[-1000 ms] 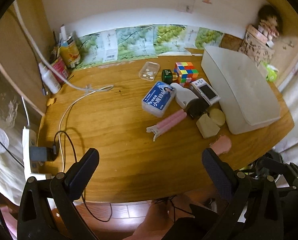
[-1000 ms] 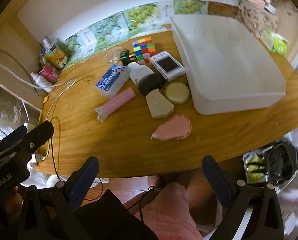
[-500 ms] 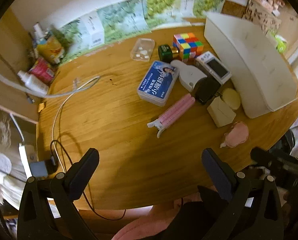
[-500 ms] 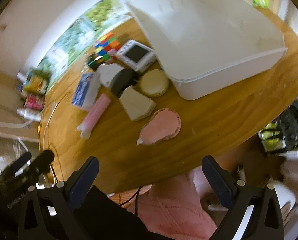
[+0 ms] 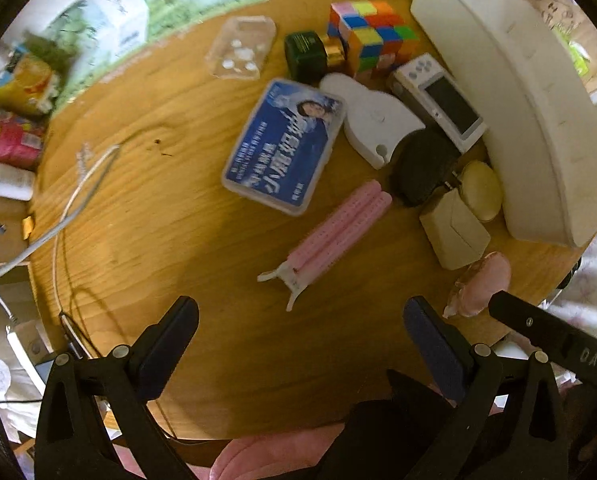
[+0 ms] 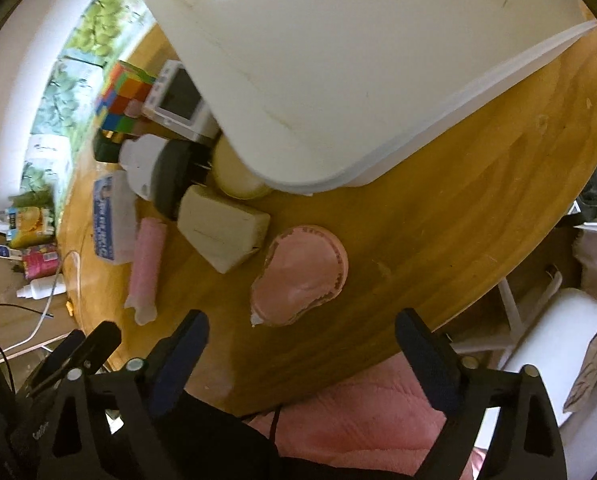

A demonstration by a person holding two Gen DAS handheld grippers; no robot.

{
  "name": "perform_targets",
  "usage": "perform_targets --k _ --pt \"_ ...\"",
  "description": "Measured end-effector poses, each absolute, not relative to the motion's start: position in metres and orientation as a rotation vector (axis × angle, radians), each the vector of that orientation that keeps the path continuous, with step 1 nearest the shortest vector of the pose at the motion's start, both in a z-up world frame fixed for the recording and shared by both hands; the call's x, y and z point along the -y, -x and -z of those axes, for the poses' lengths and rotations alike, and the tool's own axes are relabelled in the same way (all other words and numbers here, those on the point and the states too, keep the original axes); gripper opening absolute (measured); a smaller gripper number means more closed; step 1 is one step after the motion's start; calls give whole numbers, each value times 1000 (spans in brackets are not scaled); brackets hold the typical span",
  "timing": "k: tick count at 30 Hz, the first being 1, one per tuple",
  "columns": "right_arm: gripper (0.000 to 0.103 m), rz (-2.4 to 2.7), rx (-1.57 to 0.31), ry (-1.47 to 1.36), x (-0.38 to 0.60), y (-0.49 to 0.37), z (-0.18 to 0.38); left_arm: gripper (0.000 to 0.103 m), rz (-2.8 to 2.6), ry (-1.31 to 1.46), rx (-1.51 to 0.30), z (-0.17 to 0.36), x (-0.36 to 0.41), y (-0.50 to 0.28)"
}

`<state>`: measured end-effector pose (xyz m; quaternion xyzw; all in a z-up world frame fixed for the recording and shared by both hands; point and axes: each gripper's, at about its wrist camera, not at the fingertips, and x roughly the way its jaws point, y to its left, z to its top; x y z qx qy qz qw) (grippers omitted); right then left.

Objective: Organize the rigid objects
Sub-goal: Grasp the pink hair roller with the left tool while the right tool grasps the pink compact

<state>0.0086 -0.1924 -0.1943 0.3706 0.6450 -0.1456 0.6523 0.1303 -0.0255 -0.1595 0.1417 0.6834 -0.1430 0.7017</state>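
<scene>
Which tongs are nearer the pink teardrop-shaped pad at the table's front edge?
Right. The right tongs hang open just short of the pink pad, lined up with it. The left tongs face the pink roller clip, the pad off to their right.

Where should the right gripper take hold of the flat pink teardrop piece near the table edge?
Probably across the wide rounded body of the pink teardrop piece, from above. It lies flat, its pointed tip facing the open right gripper, with bare table alongside.

Bare table (image 5: 146,208) lies open left of the blue box (image 5: 284,146) and before the pink clip (image 5: 334,236). Rightward, the beige box (image 6: 222,228), pink pad (image 6: 302,276) and white bin (image 6: 338,68) crowd close together.
</scene>
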Motion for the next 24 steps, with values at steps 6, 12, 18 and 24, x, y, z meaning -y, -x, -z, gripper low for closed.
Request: perform_targets --k 6,12,18,24 --pt "89 349 -1530 -815 190 -17 204 97 350 -344 -1569 178 41 -143" --pt "88 367 -1565 -801 190 -25 213 88 360 -354 -1619 188 57 -158" --pt "82 380 -1602 -780 188 -37 223 74 358 -366 -1671 199 67 -171" --pt "80 397 -1628 -779 187 -41 233 53 349 -383 -1718 221 70 -180"
